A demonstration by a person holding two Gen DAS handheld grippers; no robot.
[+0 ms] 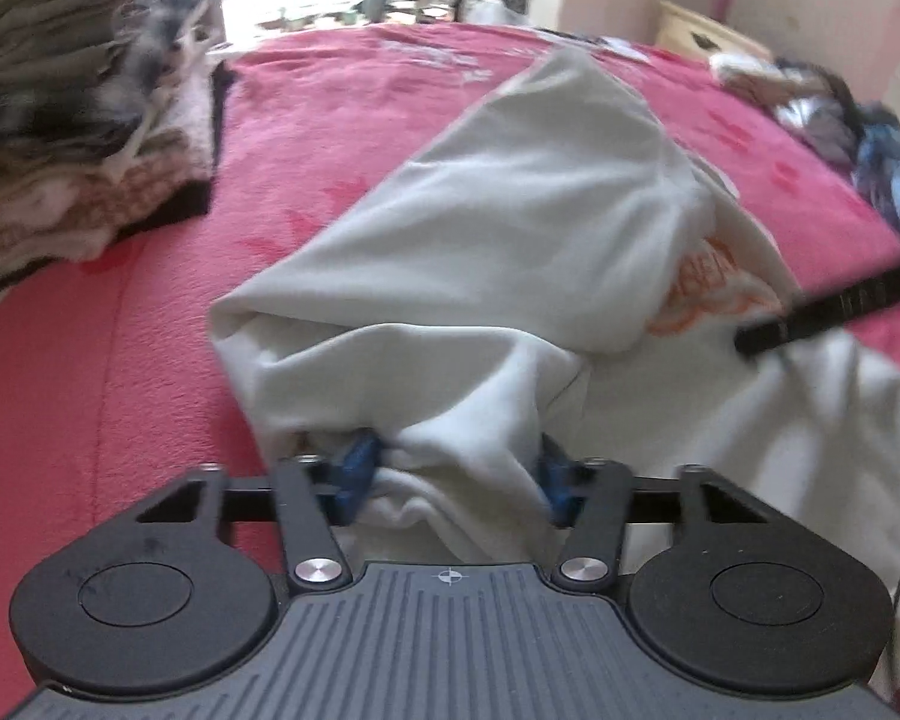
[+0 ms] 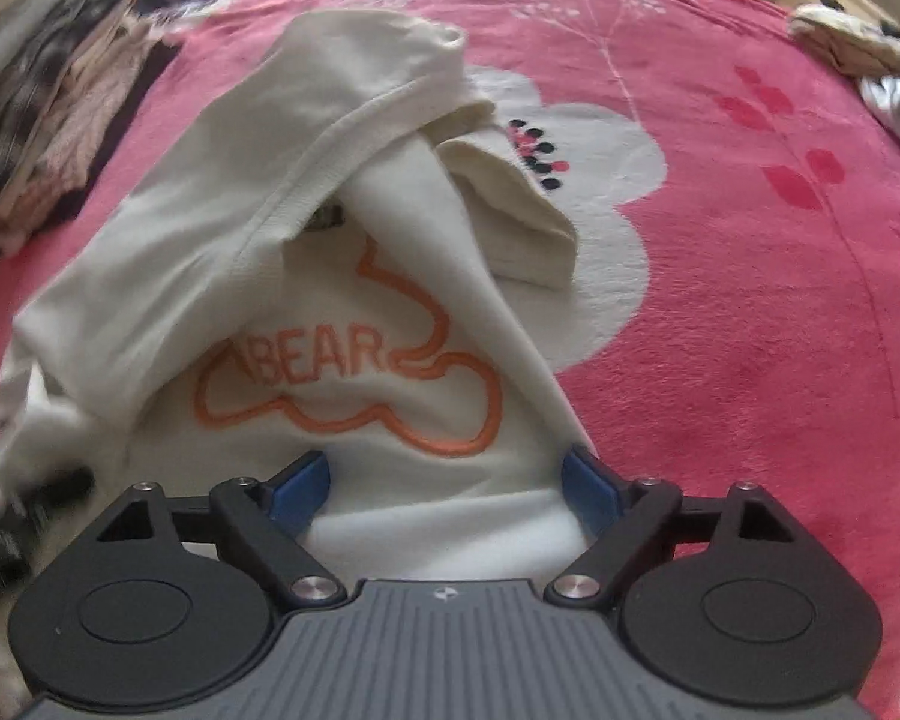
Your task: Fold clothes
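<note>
A cream sweatshirt (image 2: 354, 276) with an orange "BEAR" outline print lies partly folded on the pink bed cover (image 2: 750, 330). In the left wrist view the sweatshirt (image 1: 510, 210) has one side folded over the middle. My left gripper (image 1: 453, 468) has its blue fingers spread wide, with bunched fabric of the hem lying between them. My right gripper (image 2: 447, 483) is also spread wide, with the sweatshirt's lower edge between its blue fingers (image 2: 588, 486). The right gripper's finger shows as a dark bar at the right of the left wrist view (image 1: 822, 312).
A stack of folded clothes (image 1: 72, 138) sits on the bed at the left, also in the right wrist view (image 2: 48, 138). Loose garments (image 1: 858, 138) lie at the bed's far right edge. A wooden cabinet (image 1: 708, 30) stands behind them.
</note>
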